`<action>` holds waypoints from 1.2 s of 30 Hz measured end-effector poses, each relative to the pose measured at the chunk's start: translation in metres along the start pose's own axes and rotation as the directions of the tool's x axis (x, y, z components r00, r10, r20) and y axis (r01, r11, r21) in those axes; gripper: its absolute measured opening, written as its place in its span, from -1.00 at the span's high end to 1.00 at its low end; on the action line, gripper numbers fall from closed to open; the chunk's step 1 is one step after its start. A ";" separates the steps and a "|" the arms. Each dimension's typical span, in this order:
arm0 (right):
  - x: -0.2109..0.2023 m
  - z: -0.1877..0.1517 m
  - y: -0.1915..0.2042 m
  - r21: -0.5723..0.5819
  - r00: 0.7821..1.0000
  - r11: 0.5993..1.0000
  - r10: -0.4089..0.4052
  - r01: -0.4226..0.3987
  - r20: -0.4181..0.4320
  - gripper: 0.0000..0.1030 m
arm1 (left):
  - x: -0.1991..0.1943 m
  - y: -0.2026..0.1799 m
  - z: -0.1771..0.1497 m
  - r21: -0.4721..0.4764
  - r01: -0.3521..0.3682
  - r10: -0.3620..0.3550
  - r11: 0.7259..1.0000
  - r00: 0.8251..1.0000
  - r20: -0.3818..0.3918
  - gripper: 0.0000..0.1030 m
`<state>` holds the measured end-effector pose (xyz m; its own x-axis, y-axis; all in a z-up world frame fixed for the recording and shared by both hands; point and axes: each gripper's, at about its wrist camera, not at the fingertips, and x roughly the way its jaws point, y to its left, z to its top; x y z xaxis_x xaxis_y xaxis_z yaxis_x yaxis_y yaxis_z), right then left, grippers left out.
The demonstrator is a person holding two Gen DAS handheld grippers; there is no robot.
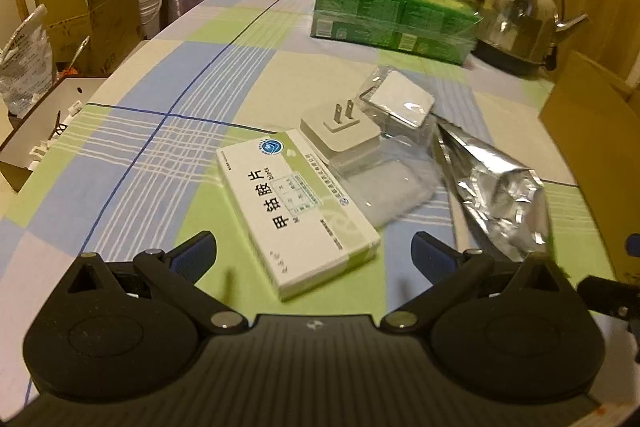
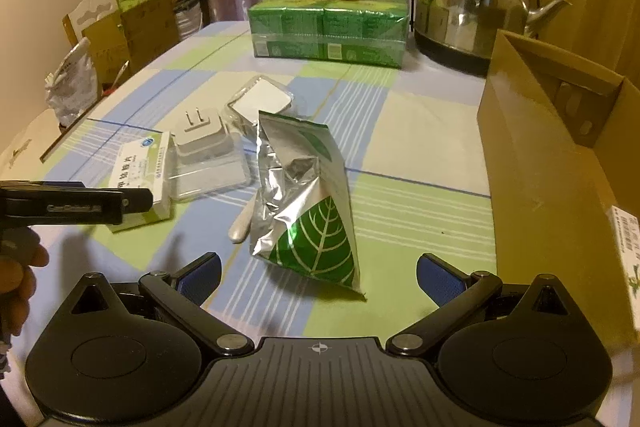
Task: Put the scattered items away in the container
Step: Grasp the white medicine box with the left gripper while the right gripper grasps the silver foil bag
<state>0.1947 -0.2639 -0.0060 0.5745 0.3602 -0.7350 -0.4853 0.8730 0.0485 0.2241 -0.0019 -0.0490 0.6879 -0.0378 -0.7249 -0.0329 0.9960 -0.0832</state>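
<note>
White-and-green cardboard, the flat medicine box (image 1: 298, 213) is seen lying directly ahead of the left gripper (image 1: 314, 253), between its spread, empty blue pads, with the long axis running away from that gripper and slightly leftward. Beyond the box a white plug adapter (image 1: 340, 129) in a clear plastic tray is found, and to the box's right a crumpled silver foil pouch (image 2: 304, 203) with a green leaf print. That pouch is faced by the right gripper (image 2: 319, 277), likewise wide open and empty. Further right of the pouch stands the open brown cardboard container (image 2: 552, 147) on the checked counter (image 2: 420, 147). The box is judged the left gripper's nearer target.
</note>
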 end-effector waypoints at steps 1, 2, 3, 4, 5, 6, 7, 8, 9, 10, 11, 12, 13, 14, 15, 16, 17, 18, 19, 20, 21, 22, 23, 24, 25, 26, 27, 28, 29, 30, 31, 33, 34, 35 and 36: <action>0.003 0.001 -0.001 0.000 1.000 1.000 -0.004 0.004 0.000 -0.96 | 0.004 -0.001 0.000 0.001 -0.007 0.007 1.000 1.000 -0.001 -0.96; 0.005 0.002 -0.002 -0.001 1.000 1.000 -0.013 0.013 0.005 -0.96 | 0.008 -0.001 0.001 0.002 -0.014 0.014 1.000 1.000 -0.005 -0.96; 0.008 0.003 -0.004 0.000 1.000 1.000 -0.021 0.021 0.007 -0.96 | 0.013 -0.002 0.001 0.004 -0.020 0.020 1.000 1.000 -0.014 -0.93; 0.011 0.004 -0.005 0.001 1.000 1.000 -0.018 0.018 0.006 -0.96 | 0.018 -0.003 0.001 0.007 -0.026 0.026 1.000 0.999 -0.023 -0.90; 0.014 0.005 -0.006 0.003 1.000 1.000 -0.014 0.014 0.003 -0.96 | 0.022 -0.003 0.002 0.006 -0.028 0.028 1.000 0.999 -0.031 -0.88; 0.017 0.007 -0.007 0.004 1.000 1.000 -0.011 0.011 0.000 -0.96 | 0.025 -0.003 0.002 0.004 -0.031 0.031 1.000 0.999 -0.035 -0.85; 0.020 0.008 -0.008 -0.001 1.000 1.000 -0.009 0.009 -0.002 -0.96 | 0.027 -0.003 0.003 0.008 -0.035 0.036 0.999 0.999 -0.036 -0.81; 0.023 0.010 -0.008 -0.006 1.000 1.000 -0.007 0.007 -0.003 -0.96 | 0.029 -0.004 0.003 0.014 -0.041 0.042 0.999 0.998 -0.037 -0.77; 0.026 0.012 -0.008 -0.011 1.000 1.000 -0.005 0.005 -0.004 -0.96 | 0.032 -0.004 0.003 0.020 -0.045 0.046 0.999 0.998 -0.041 -0.72; 0.029 0.014 -0.008 -0.013 1.000 1.000 -0.004 0.004 -0.003 -0.96 | 0.033 -0.004 0.003 0.020 -0.042 0.043 0.999 0.998 -0.043 -0.69; 0.032 0.017 -0.008 -0.013 1.000 1.000 -0.003 0.003 -0.002 -0.96 | 0.035 -0.003 0.002 0.019 -0.038 0.039 0.999 0.998 -0.047 -0.68; 0.035 0.020 -0.008 -0.014 1.000 1.000 -0.001 0.001 -0.002 -0.96 | 0.036 -0.003 0.002 0.020 -0.033 0.034 0.999 0.998 -0.052 -0.65; 0.038 0.023 -0.007 -0.016 1.000 1.000 0.002 -0.002 -0.004 -0.96 | 0.035 -0.003 0.002 0.025 -0.032 0.033 0.999 0.998 -0.050 -0.64; 0.042 0.025 -0.007 -0.018 1.000 1.000 0.006 -0.006 -0.010 -0.96 | 0.034 -0.003 0.001 0.029 -0.030 0.032 0.999 0.998 -0.048 -0.63; 0.046 0.029 -0.007 -0.021 1.000 1.000 0.014 -0.014 -0.023 -0.96 | 0.033 -0.002 0.001 0.027 -0.027 0.029 0.999 0.998 -0.049 -0.61; 0.051 0.032 -0.007 -0.022 0.999 0.999 0.023 -0.024 -0.035 -0.96 | 0.033 -0.001 0.001 0.025 -0.024 0.025 0.999 0.998 -0.051 -0.59; 0.055 0.034 -0.007 -0.023 0.998 0.999 0.030 -0.031 -0.047 -0.96 | 0.032 0.000 0.001 0.025 -0.022 0.023 0.999 0.998 -0.052 -0.58; 0.059 0.037 -0.008 -0.022 0.998 0.999 0.035 -0.036 -0.056 -0.96 | 0.031 0.001 0.000 0.024 -0.022 0.023 0.999 0.998 -0.053 -0.55; 0.063 0.040 -0.008 -0.022 0.997 0.999 0.040 -0.042 -0.064 -0.96 | 0.029 0.003 0.000 0.027 -0.019 0.021 0.999 0.998 -0.055 -0.53; 0.067 0.042 -0.007 -0.028 0.996 0.998 0.046 -0.048 -0.077 -0.96 | 0.027 0.004 -0.001 0.027 -0.017 0.019 0.999 0.998 -0.057 -0.51; 0.071 0.044 -0.006 -0.041 0.995 0.998 0.048 -0.052 -0.092 -0.96 | 0.024 0.007 -0.002 0.024 -0.014 0.015 1.000 0.998 -0.059 -0.49; 0.074 0.045 -0.004 -0.053 0.994 0.997 0.047 -0.052 -0.100 -0.96 | 0.022 0.009 -0.002 0.022 -0.011 0.012 1.000 0.998 -0.060 -0.46; 0.077 0.047 -0.002 -0.067 0.993 0.996 0.044 -0.052 -0.108 -0.96 | 0.018 0.011 -0.004 0.023 -0.007 0.008 1.000 0.998 -0.062 -0.45; 0.081 0.049 -0.001 -0.080 0.992 0.996 0.040 -0.050 -0.117 -0.96 | 0.016 0.012 -0.006 0.027 -0.004 0.005 1.000 0.998 -0.062 -0.44; 0.085 0.051 0.000 -0.093 0.991 0.994 0.037 -0.049 -0.130 -0.96 | 0.013 0.014 -0.008 0.033 0.000 0.002 0.999 0.998 -0.065 -0.44; 0.088 0.051 0.002 -0.105 0.990 0.993 0.033 -0.048 -0.141 -0.96 | 0.010 0.015 -0.010 0.036 0.003 -0.001 0.999 0.998 -0.067 -0.44; 0.091 0.053 0.003 -0.117 0.989 0.992 0.021 -0.039 -0.150 -0.96 | 0.007 0.018 -0.013 0.036 0.008 -0.006 0.999 0.998 -0.069 -0.44; 0.095 0.053 0.005 -0.132 0.987 0.991 0.007 -0.028 -0.159 -0.96 | 0.004 0.020 -0.015 0.032 0.015 -0.013 0.999 0.998 -0.069 -0.44; 0.098 0.054 0.006 -0.142 0.986 0.989 0.006 -0.030 -0.168 -0.96 | 0.001 0.022 -0.017 0.027 0.021 -0.019 0.999 0.997 -0.070 -0.44; 0.101 0.054 0.007 -0.151 0.984 0.988 0.005 -0.032 -0.178 -0.96 | -0.001 0.023 -0.019 0.030 0.024 -0.021 0.999 0.997 -0.072 -0.44; 0.104 0.054 0.007 -0.155 0.983 0.988 -0.004 -0.025 -0.185 -0.95 | -0.003 0.023 -0.021 0.038 0.027 -0.024 0.999 0.997 -0.074 -0.44; 0.108 0.053 0.008 -0.155 0.981 0.988 -0.004 -0.027 -0.195 -0.95 | -0.007 0.022 -0.025 0.049 0.031 -0.028 0.998 0.997 -0.076 -0.44; 0.108 0.054 0.008 -0.148 0.981 0.989 -0.001 -0.028 -0.193 -0.93 | -0.008 0.021 -0.026 0.057 0.035 -0.030 0.998 0.997 -0.078 -0.44; 0.108 0.054 0.007 -0.142 0.982 0.989 0.001 -0.029 -0.190 -0.87 | -0.009 0.020 -0.026 0.067 0.039 -0.033 0.997 0.996 -0.080 -0.44; 0.107 0.054 0.006 -0.129 0.983 0.991 0.010 -0.034 -0.184 -0.68 | -0.010 0.019 -0.027 0.071 0.042 -0.036 0.997 0.996 -0.082 -0.44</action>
<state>0.2890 -0.2026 -0.0477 0.4380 0.3023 -0.8466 -0.5857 0.8104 -0.0137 0.1966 0.0153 -0.0618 0.6266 -0.0802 -0.7752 0.0478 0.9968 -0.0645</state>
